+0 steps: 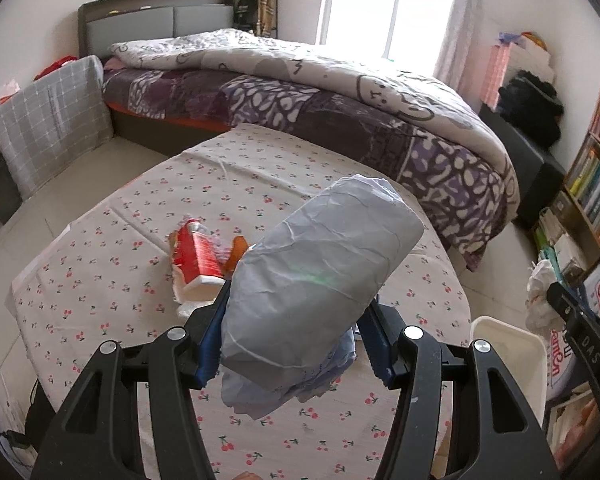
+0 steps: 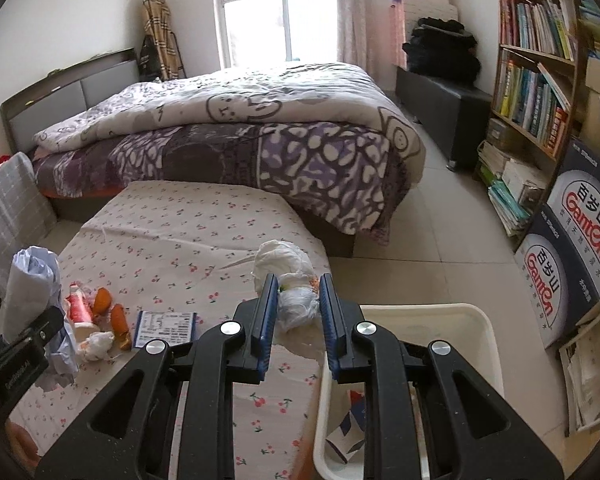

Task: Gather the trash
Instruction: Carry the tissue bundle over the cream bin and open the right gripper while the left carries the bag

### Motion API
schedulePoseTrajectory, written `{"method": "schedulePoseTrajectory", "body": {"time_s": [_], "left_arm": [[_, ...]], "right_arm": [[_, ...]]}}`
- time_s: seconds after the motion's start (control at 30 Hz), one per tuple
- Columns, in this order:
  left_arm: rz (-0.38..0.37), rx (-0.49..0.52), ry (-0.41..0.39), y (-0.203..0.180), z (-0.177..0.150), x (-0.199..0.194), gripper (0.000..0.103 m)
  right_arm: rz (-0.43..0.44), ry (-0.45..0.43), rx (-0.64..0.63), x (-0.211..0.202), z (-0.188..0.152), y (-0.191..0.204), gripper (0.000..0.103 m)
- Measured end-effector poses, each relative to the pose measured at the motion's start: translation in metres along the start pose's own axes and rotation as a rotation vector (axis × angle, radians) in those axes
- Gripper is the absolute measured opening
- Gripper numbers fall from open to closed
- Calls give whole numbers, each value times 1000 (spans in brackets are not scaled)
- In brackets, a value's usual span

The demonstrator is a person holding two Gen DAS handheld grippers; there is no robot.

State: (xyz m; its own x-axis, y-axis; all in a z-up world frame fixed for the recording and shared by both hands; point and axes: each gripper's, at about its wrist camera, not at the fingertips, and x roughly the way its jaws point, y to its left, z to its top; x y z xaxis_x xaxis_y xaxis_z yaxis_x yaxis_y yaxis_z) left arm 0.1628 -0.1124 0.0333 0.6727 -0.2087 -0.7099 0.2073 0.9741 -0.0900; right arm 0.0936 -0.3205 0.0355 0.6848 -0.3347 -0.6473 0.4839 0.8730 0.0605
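The left claw (image 1: 292, 340) grips a crumpled pale grey-blue paper roll (image 1: 316, 280) at centre frame, above the cherry-print tabletop (image 1: 100, 280). The right claw (image 2: 296, 308) pinches a knotted white plastic bag (image 2: 296, 304) — just left of the cream plastic bin (image 2: 484, 332) at lower right. A red-labelled crushed bottle (image 1: 196, 256) lies mid-left.

A home bedroom: a quilt-covered bed (image 2: 228, 128), a crammed bookshelf (image 2: 536, 80), and a curtained window (image 2: 256, 12).

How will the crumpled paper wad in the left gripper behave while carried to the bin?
The crumpled paper wad looks light and squashy; creases suggest it deforms under the left gripper. Loose ends hang below, so it may sag or snag on the bin rim.
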Motion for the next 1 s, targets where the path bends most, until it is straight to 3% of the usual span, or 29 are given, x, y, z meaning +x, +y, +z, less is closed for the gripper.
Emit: {"method": "schedulePoseTrajectory", "body": {"time_s": [0.7, 1.0], "left_arm": [[-74, 115, 27, -68, -19, 7, 58], [-132, 195, 48, -109, -35, 9, 58]], "right_arm": [[-123, 71, 99, 8, -5, -69, 24], [-174, 62, 157, 3, -5, -94, 56]]}}
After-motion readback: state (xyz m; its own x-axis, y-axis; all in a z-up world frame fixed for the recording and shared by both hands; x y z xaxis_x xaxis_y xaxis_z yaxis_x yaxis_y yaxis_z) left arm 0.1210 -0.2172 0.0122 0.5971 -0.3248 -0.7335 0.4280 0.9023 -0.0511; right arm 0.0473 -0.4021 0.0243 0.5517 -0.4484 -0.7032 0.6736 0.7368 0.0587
